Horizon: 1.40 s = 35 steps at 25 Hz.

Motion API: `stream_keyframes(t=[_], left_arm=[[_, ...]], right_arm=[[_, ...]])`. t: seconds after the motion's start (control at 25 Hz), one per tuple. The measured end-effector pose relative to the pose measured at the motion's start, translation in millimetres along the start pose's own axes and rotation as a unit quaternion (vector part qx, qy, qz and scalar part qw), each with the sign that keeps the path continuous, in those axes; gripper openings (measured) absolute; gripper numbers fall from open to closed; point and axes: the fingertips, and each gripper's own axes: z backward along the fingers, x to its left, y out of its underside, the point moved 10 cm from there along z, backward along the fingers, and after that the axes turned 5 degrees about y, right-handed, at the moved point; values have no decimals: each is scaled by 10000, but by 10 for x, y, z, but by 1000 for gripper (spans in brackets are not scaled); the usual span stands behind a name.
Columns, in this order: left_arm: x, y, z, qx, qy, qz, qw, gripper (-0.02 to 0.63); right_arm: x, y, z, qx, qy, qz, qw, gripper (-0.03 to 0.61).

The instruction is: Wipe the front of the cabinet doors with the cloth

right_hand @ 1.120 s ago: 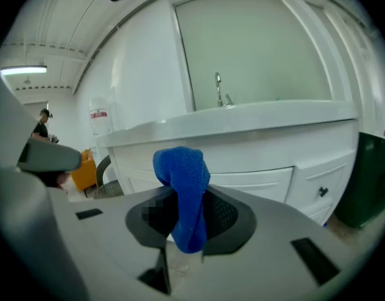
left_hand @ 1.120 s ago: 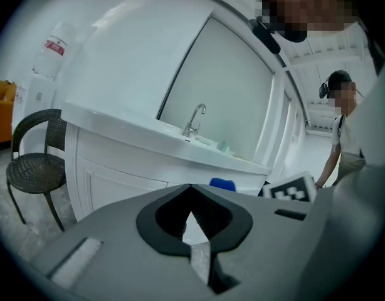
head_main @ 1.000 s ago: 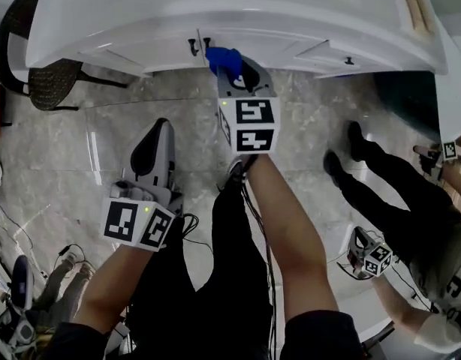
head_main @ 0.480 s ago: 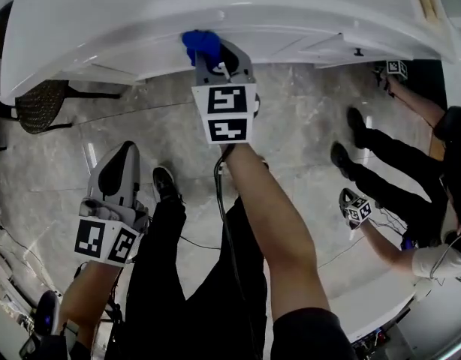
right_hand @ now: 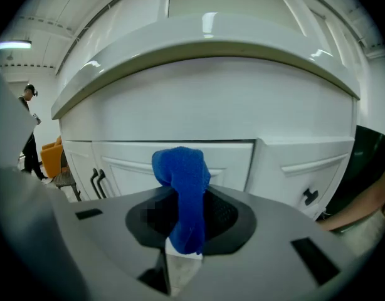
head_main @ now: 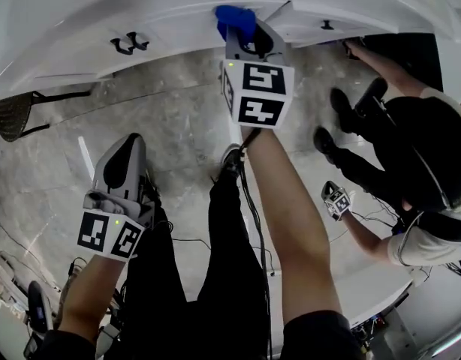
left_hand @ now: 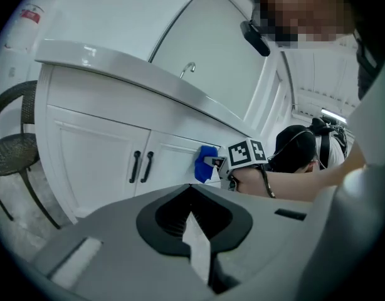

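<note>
Right gripper view: right gripper (right_hand: 182, 254) pinches cloth (right_hand: 181, 175) at cabinet door (right_hand: 231, 167); left gripper (left_hand: 196, 244) pressed together.

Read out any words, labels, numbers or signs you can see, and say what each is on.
No text is readable.
Red label on a white object, left gripper view's upper left: too blurred to read.
Square markers on the cubes: patterns only, no words.
</note>
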Motion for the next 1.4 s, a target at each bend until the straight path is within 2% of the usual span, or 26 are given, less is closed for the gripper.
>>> stream_keyframes(t=[0.2,0.4,0.52,0.76,1.0,1.2,1.4], left_arm=[[-319,37,-332,40,254,43,9997,0],[-321,53,-399,71,274,387,9989,0],[-130,36,-317,88,181,328,9993,0],[353,33,-27,101,-79,432,9990,0],[829,15,336,54,-304,518,9982,0],[1020,-7,436,0,-510,601,9969,0],[965,68,282,39,-551,702,9960,0]], right_arm=[[-497,49,36,-12,268,-291,9992,86],[-677,118,150,23,712,-513,9961,86],[-439,216,143,47,673,-671,9955,86],[693,370,-92,-97,-322,-520,9981,86],[1446,398,-364,7,-485,-601,9970,86],[1572,404,-436,67,-555,-578,9968,86],[1262,424,-465,15,-561,-468,9973,86]])
